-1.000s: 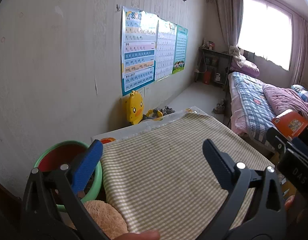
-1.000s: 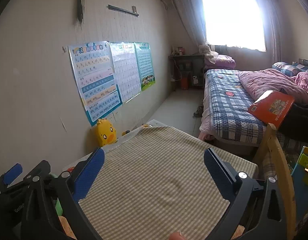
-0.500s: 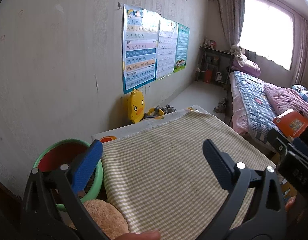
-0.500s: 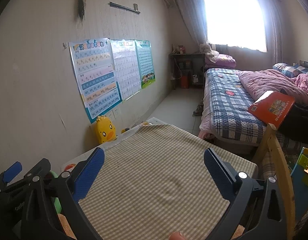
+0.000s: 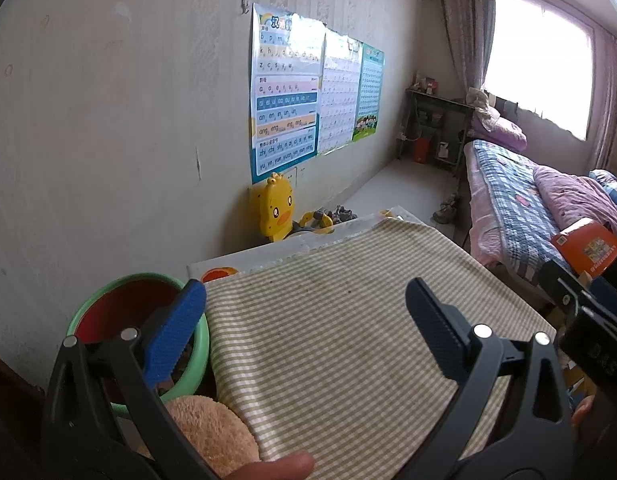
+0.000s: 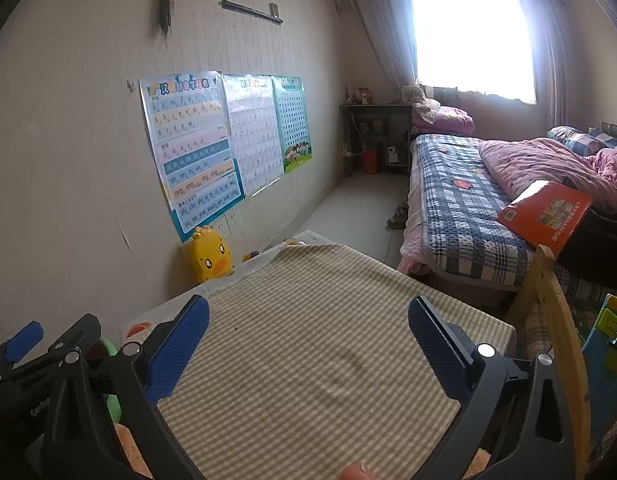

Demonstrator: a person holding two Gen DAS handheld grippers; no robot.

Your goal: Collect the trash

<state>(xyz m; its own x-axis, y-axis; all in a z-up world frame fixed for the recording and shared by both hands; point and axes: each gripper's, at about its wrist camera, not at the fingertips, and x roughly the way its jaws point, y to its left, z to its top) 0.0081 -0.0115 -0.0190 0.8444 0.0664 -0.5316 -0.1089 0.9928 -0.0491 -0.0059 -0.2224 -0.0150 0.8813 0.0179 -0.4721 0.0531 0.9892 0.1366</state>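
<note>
A low table under a green-and-white checked cloth [image 5: 332, 332] [image 6: 308, 344] fills the foreground of both views; I see no loose trash on it. My left gripper [image 5: 304, 316] hangs open above the cloth's left part, nothing between its blue pads. Just left of it a green basin with a red inside [image 5: 128, 312] stands beside the table. My right gripper [image 6: 308, 332] is open too, above the cloth's middle. The left gripper's body [image 6: 28, 364] shows at the lower left of the right wrist view.
A tan plush toy [image 5: 212, 428] lies by the basin. A yellow duck toy [image 5: 274, 212] stands against the wall under posters [image 5: 284, 108]. A bed [image 6: 460, 204] with an orange book [image 6: 546, 212] lies to the right, and a wooden chair back [image 6: 548, 300] stands beside the table.
Both views have tilted slightly downward, so the posters and duck sit lower in frame. Both grippers stay open over the cloth.
</note>
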